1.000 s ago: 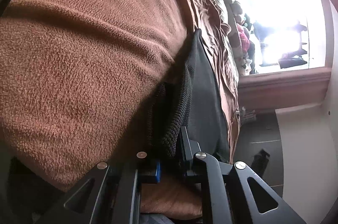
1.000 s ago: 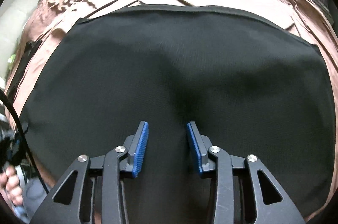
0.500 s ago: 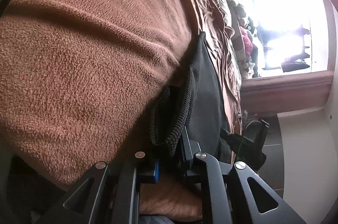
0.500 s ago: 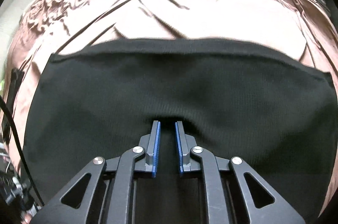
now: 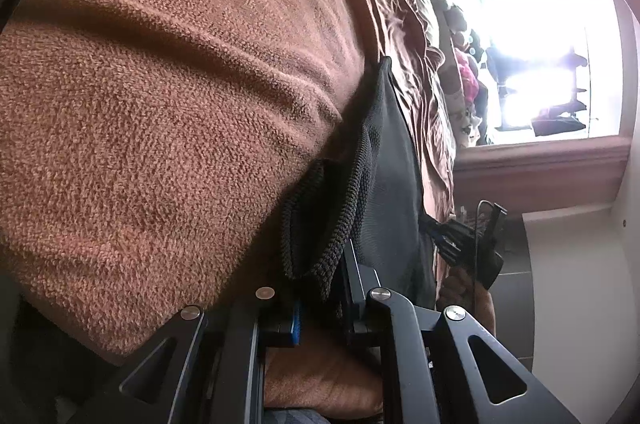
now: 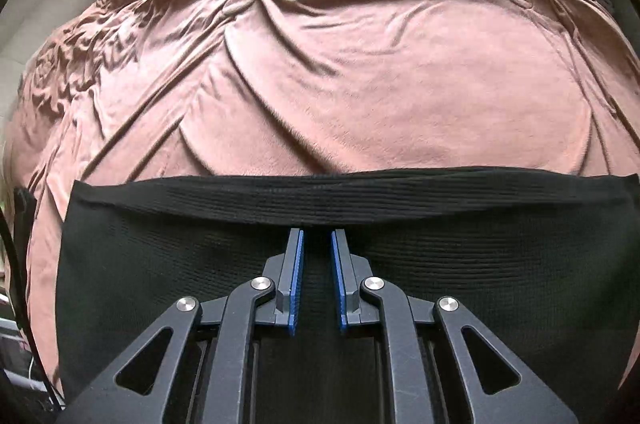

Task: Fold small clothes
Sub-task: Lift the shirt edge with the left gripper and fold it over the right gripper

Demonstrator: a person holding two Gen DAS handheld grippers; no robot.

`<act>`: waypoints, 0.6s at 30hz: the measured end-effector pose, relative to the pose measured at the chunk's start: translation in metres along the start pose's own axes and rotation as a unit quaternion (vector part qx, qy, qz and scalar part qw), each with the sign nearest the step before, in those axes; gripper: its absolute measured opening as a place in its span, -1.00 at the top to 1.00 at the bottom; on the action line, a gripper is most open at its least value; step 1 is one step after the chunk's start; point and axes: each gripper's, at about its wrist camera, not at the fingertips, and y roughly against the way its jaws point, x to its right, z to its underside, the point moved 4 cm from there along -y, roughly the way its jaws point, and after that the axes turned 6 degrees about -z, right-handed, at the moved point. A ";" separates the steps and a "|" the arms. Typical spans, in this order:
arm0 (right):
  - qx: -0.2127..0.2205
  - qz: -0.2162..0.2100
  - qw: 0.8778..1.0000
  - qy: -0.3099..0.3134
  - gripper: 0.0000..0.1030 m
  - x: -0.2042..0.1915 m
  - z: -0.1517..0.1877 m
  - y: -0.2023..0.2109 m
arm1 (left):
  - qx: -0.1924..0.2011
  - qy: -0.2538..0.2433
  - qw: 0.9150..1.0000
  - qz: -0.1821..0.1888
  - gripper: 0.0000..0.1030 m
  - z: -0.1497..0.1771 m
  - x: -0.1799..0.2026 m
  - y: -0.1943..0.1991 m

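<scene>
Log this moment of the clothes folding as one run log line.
step: folding | left gripper: shut on black garment | right gripper: shut on black garment, near folded edge | surface: brown blanket

Black ribbed knit garment (image 6: 440,264): lower portion hidden behind the right gripper (image 6: 317,244) and cut off by the frame edge. Left gripper (image 5: 320,288): fingertips buried in the garment's bunched edge. Beyond the garment, the bright window (image 5: 540,64) is overexposed; items beside it are indistinct.

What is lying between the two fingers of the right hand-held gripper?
In the right wrist view, a pinched fold of the black knit garment sits between the right hand-held gripper fingers.
</scene>
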 end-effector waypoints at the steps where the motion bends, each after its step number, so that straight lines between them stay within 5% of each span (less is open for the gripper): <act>1: 0.003 -0.002 1.000 0.002 0.79 0.000 0.003 0.007 | 0.000 0.000 1.000 0.001 0.73 0.000 0.000 0.000; 4: 0.008 -0.012 1.000 0.019 0.79 -0.004 0.020 0.028 | -0.003 -0.002 1.000 0.011 0.91 -0.001 0.002 -0.002; 11: -0.003 -0.061 0.997 0.051 0.79 -0.012 0.089 0.069 | 0.004 -0.016 0.998 0.052 0.92 -0.006 0.018 0.002; 18: -0.014 -0.100 0.995 0.013 0.79 0.007 0.144 0.082 | 0.007 -0.062 0.993 0.096 0.92 -0.010 0.071 0.014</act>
